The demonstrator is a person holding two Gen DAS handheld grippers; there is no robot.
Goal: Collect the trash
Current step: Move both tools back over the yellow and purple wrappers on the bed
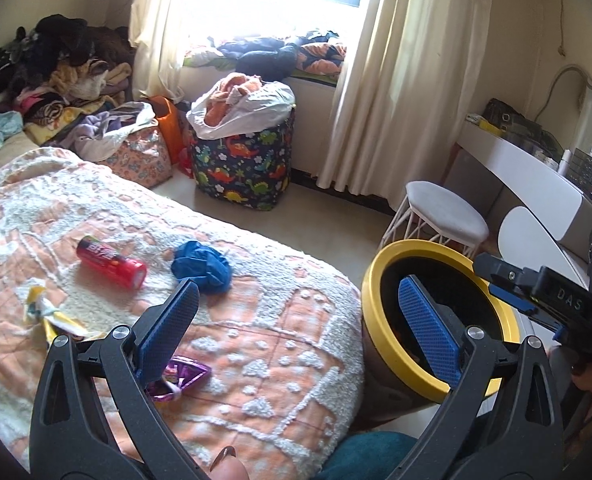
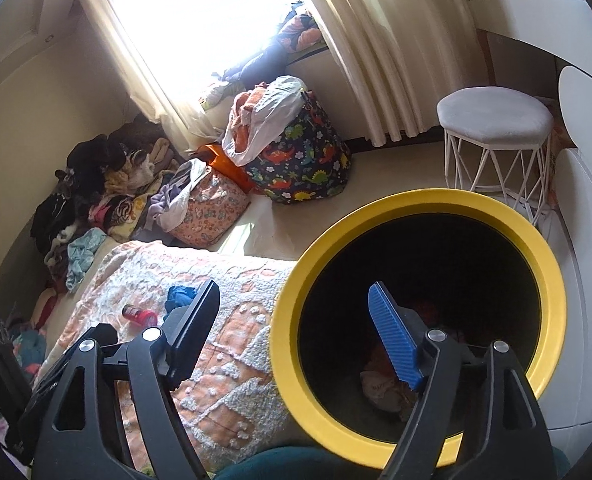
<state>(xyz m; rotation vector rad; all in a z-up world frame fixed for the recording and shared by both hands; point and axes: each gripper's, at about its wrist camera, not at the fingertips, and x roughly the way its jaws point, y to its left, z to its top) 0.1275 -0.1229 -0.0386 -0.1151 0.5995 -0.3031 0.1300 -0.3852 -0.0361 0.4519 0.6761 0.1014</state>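
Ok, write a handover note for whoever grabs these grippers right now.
Left gripper: open, empty, above the bed edge.
Right gripper: open, empty, pointing at the bin's mouth.
Bin: yellow rim, on the floor beside the bed; some trash already lies inside.
Left on the bed: red can, blue wad, purple wrapper, yellow wrapper.
Next: probably the purple wrapper, the nearest to the left gripper, then the rest.
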